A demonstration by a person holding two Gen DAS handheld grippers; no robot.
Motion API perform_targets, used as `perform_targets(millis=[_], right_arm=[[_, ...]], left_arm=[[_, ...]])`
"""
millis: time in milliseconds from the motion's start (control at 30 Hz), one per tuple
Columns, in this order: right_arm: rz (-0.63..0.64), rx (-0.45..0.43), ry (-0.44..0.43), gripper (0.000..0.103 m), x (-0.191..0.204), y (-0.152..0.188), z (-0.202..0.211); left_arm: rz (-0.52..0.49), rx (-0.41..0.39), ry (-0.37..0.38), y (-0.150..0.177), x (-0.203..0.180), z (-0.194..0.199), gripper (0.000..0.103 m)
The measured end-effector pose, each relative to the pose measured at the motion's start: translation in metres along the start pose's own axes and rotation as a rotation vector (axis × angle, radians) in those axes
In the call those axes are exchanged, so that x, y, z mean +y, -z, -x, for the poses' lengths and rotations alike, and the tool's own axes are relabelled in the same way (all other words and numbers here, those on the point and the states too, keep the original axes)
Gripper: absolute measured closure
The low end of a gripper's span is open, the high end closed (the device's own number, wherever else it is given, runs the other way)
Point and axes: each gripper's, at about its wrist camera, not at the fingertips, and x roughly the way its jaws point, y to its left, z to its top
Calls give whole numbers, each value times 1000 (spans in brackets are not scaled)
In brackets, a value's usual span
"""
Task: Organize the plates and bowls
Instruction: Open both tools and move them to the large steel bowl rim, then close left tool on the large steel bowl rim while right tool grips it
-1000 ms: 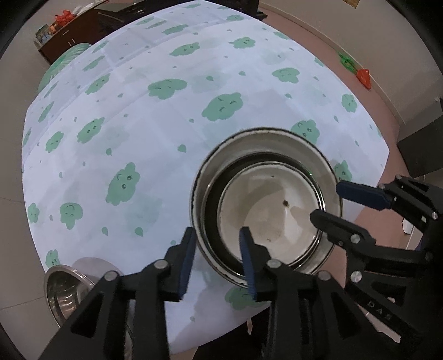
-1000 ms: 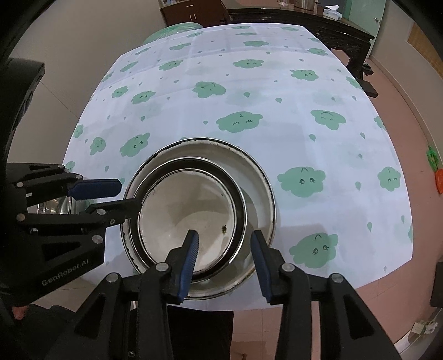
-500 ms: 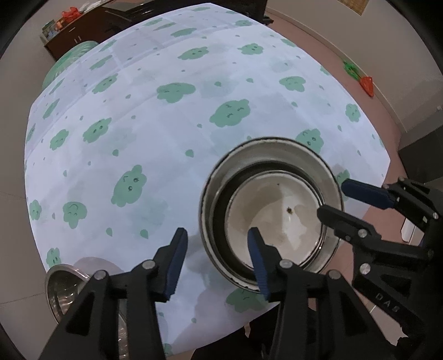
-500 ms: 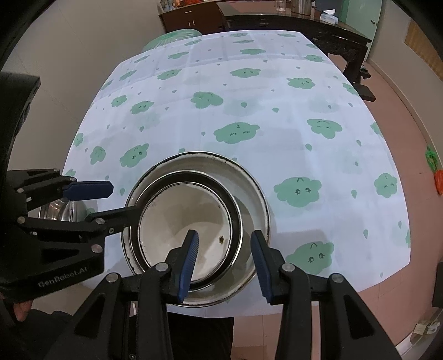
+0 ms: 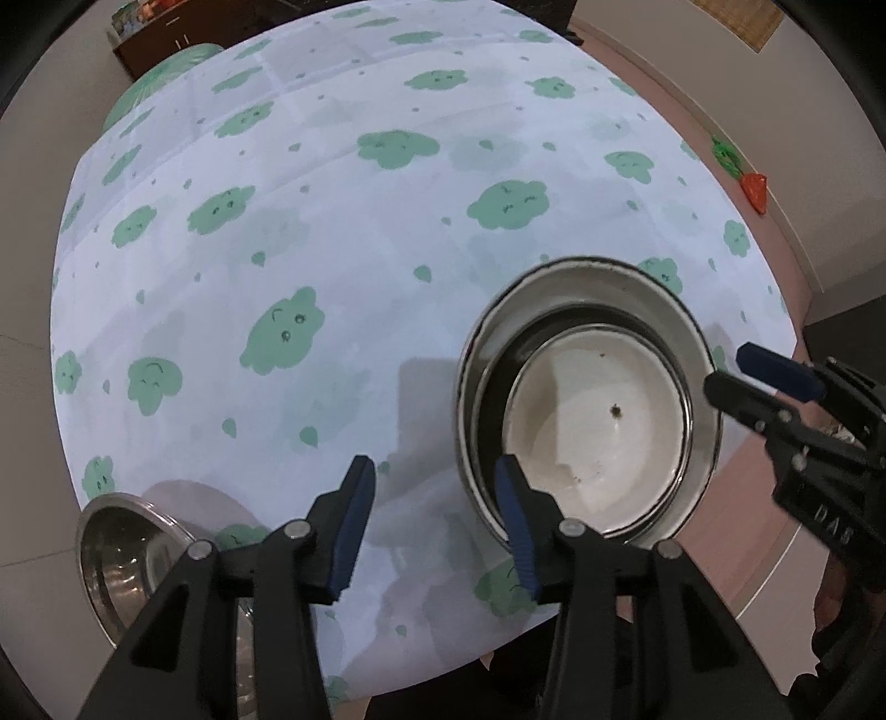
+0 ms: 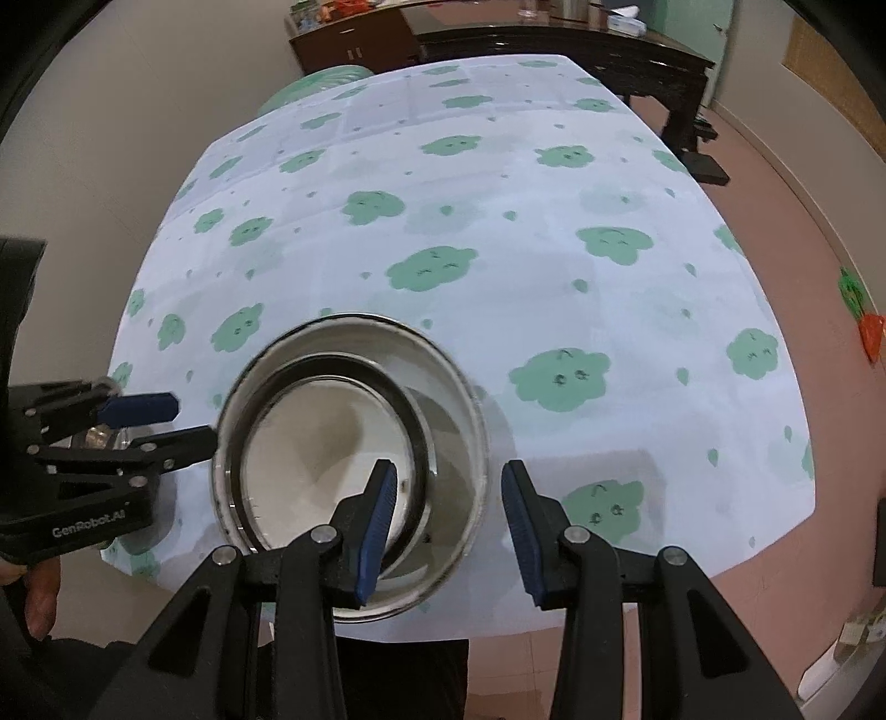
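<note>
Left wrist view: the left gripper (image 5: 432, 523) is pointing down over the near edge of the table (image 5: 343, 266), which is covered by a white cloth printed with green clouds. Its jaws are standing apart with only cloth between them, having opened a little wider in the last second; its right finger is overlapping the near-left rim of the steel bowl (image 5: 576, 288). A white-lined inner bowl (image 5: 603, 426), bearing one dark speck, is nesting inside the steel bowl. Only this view is showing a second steel bowl (image 5: 124, 554) at the near-left table edge. The right gripper (image 5: 747, 376) is reaching in from the right beside the stack, its jaws parted and touching nothing.

Right wrist view: the right gripper (image 6: 448, 515) is hanging over the stack's near-right side; its jaws are open around the steel bowl's rim (image 6: 470, 387) but gripping nothing. The inner bowl (image 6: 321, 437) is sitting off-centre, to the left. The left gripper (image 6: 183, 421) is showing at the left. Only here is a dark wooden table (image 6: 581, 50) appearing beyond the far edge.
</note>
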Motion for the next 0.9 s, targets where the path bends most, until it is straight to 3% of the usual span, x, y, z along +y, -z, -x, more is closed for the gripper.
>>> perform_targets(millis=[300, 633, 733, 767, 900], right_arm=[[-18, 12, 45, 61, -14, 0, -8], [-4, 71, 16, 61, -17, 3, -26], [-5, 94, -15, 82, -16, 5, -31], [-8, 105, -37, 89, -15, 6, -33], [-3, 117, -50, 92, -12, 6, -36]], left_arm=[[0, 20, 23, -3, -4, -8, 58], [-7, 89, 62, -3, -12, -28, 61], [-18, 98, 79, -4, -17, -30, 76], [-34, 99, 60, -4, -20, -31, 76], [-47, 100, 40, -4, -22, -31, 80]])
